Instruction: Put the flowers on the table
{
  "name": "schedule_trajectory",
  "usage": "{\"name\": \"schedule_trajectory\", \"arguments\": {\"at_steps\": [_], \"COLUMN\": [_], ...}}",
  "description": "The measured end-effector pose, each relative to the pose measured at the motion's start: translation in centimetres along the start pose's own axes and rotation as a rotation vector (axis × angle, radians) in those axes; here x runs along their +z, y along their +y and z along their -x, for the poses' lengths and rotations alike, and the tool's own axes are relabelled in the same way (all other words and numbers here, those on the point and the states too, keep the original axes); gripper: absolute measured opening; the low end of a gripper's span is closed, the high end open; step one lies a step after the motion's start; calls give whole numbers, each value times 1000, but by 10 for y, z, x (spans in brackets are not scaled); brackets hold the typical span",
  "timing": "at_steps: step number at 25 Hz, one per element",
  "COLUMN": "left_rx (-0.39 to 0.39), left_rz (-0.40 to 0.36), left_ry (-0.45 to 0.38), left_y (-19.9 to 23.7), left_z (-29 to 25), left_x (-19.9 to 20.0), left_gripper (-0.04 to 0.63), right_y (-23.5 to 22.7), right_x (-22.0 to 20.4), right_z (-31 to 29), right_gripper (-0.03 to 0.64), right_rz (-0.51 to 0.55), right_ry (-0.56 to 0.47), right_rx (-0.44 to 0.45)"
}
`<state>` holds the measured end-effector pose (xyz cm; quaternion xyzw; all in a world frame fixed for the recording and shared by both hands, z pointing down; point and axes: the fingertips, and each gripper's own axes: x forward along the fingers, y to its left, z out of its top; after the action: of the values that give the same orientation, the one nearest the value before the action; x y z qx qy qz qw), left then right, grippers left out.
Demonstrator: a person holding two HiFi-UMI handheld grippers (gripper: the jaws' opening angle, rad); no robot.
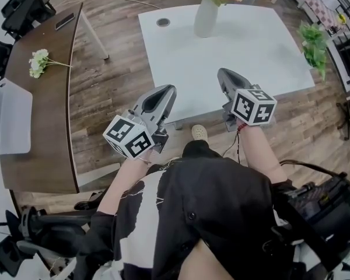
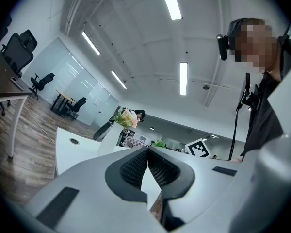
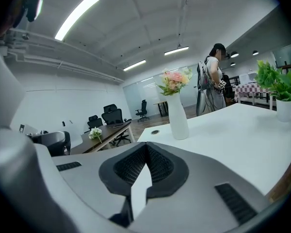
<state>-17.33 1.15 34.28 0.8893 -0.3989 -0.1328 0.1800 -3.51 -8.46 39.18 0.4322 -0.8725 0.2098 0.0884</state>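
A small bunch of white flowers [image 1: 39, 63] lies on the brown curved desk [image 1: 41, 150] at the far left; the right gripper view shows it far off [image 3: 95, 133]. A white vase with pink flowers [image 1: 207, 13] stands on the white table [image 1: 251, 51] ahead, also seen in the right gripper view [image 3: 177, 110]. My left gripper [image 1: 166, 92] is held over the wooden floor at the table's near edge, jaws shut and empty [image 2: 147, 149]. My right gripper [image 1: 226, 74] hovers over the table's near edge, shut on nothing [image 3: 146, 147].
A potted green plant [image 1: 314, 42] sits at the white table's right corner. A phone [image 1: 64, 21] and a white flat object [image 1: 11, 118] lie on the brown desk. Black office chairs [image 1: 23, 7] stand at the far left. A person [image 3: 211, 79] stands beyond the table.
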Motion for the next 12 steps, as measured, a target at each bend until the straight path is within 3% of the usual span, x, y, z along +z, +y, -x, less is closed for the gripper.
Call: {"name": "schedule_trajectory", "arguments": {"at_steps": [12], "left_rx": [-1], "left_rz": [-21], "left_ry": [-8], "left_y": [-7], "left_z": [8], "left_x": [8], "left_gripper": [14], "right_y": [10], "right_x": [1], "right_z": [3], "right_gripper": [15], "right_rz": [21], "right_ry": [3], "right_rx": [5]}}
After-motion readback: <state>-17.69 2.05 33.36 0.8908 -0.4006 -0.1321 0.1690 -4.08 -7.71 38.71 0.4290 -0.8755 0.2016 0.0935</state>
